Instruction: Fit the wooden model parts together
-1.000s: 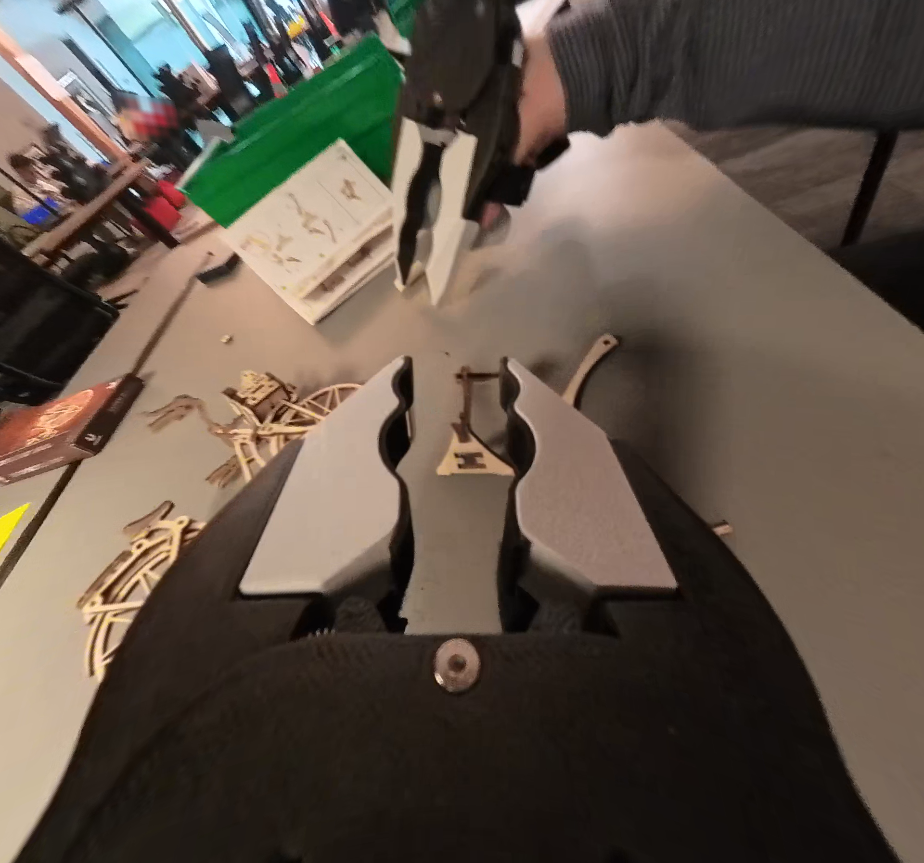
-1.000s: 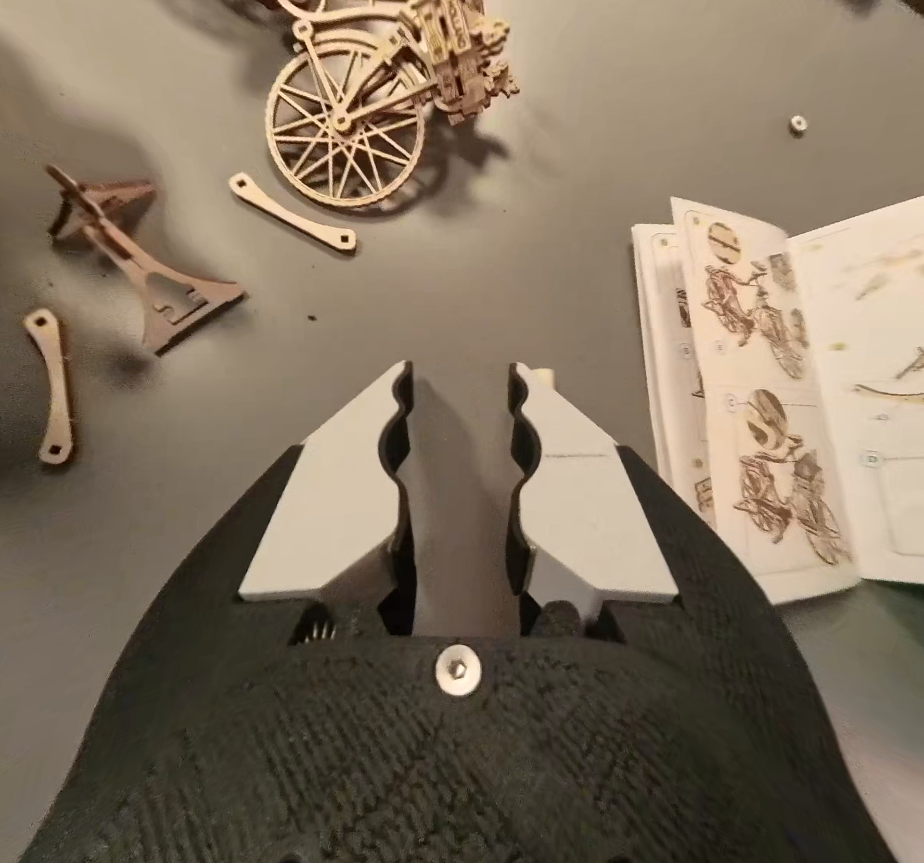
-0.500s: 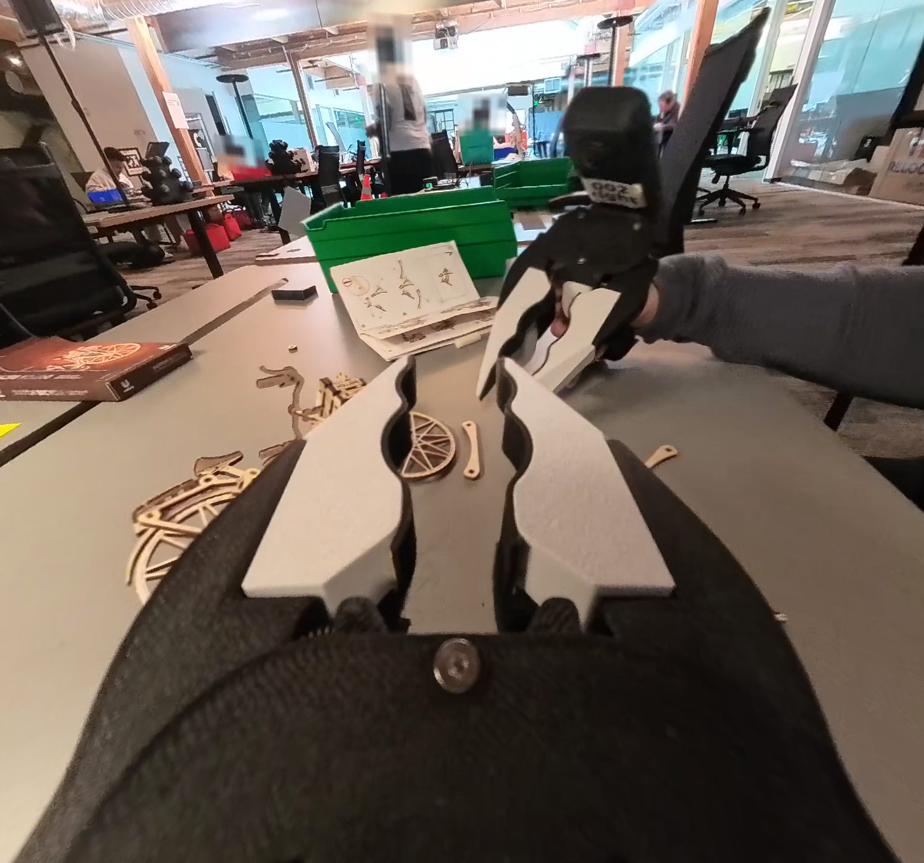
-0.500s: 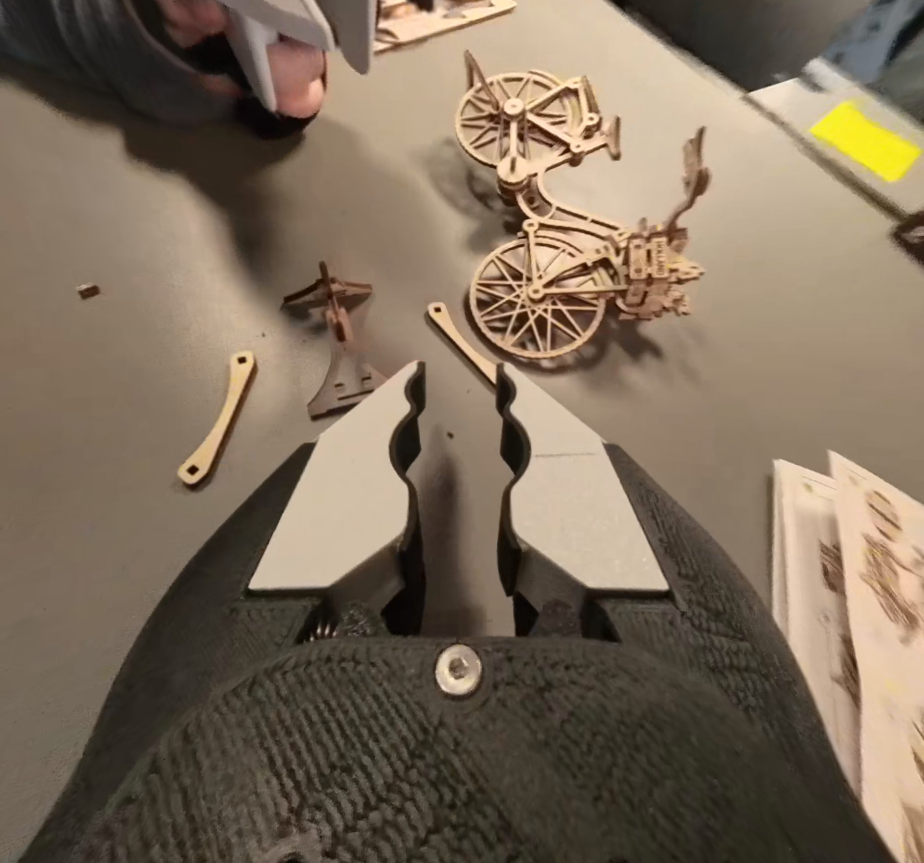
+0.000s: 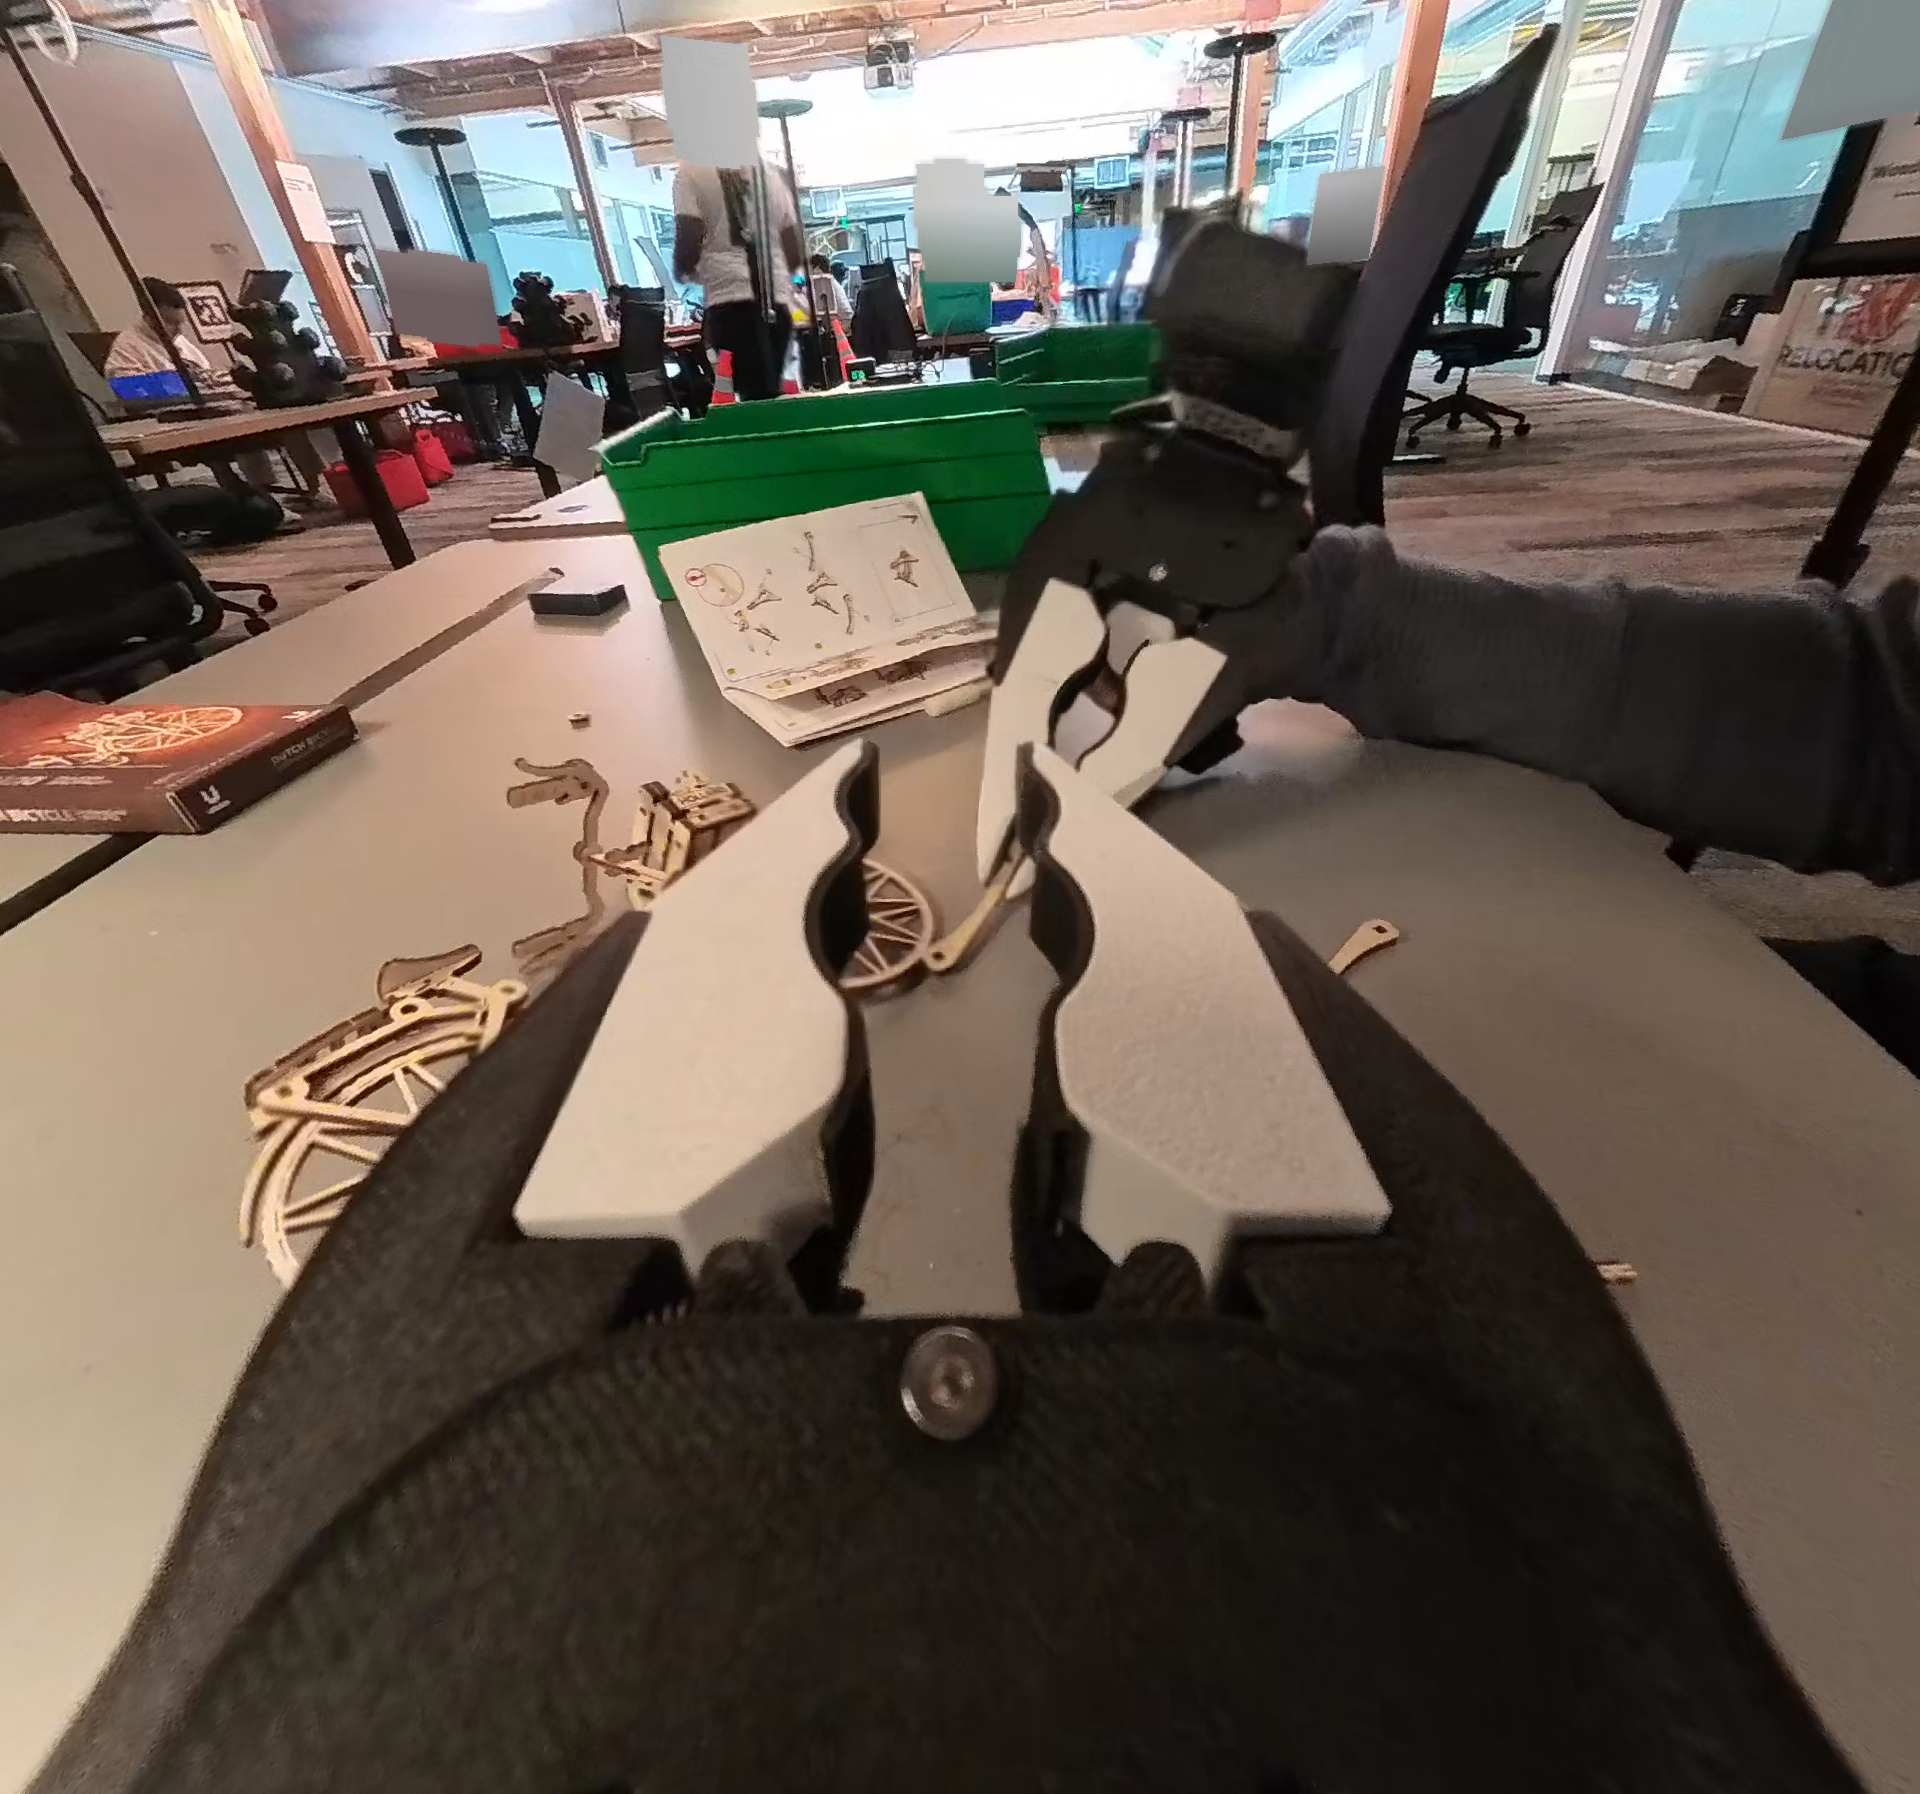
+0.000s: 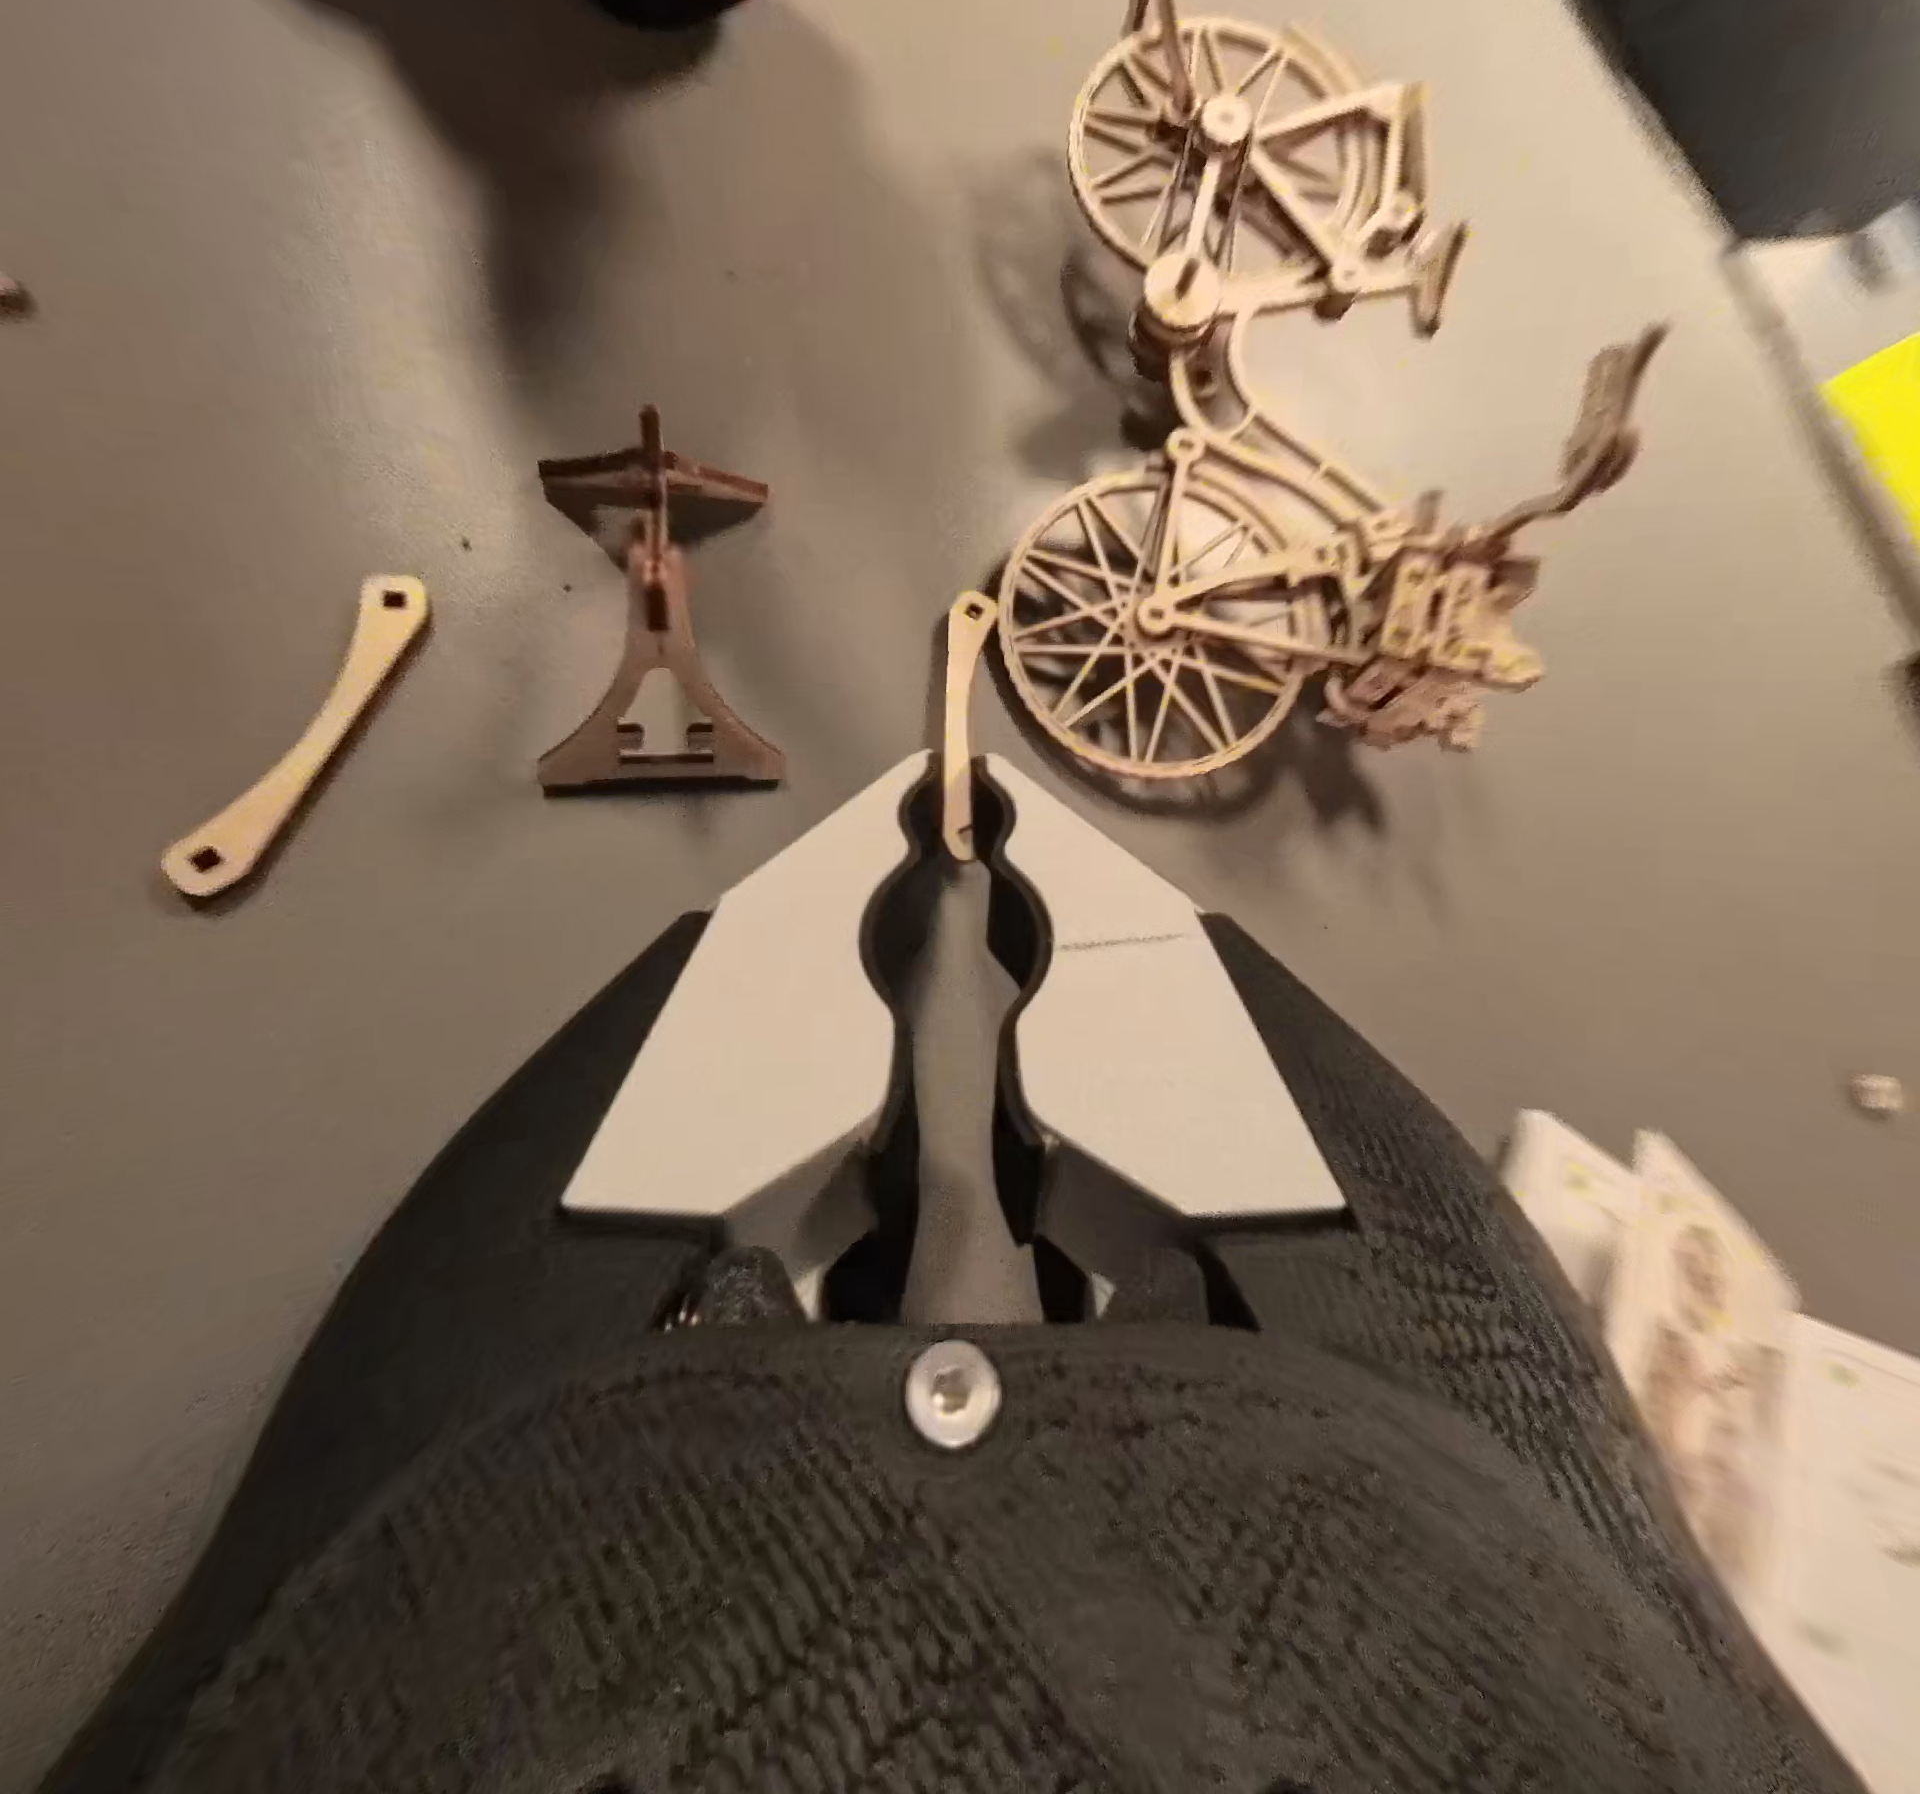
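My right gripper is nearly closed on the thin curved strip, pinching one end between the tips so the other end with its square hole sticks out free toward the bike model; likely held that way so the free hole can go onto a peg. The strip tip sits just beside the near wheel, touching or not I can't tell. My left gripper is open and empty, hovering low over the table, probably ready to steady the bike. A second strip and the dark stand piece lie loose to the left, apart from each other. The instruction booklet lies open in front of the green bin, within sight for reference.
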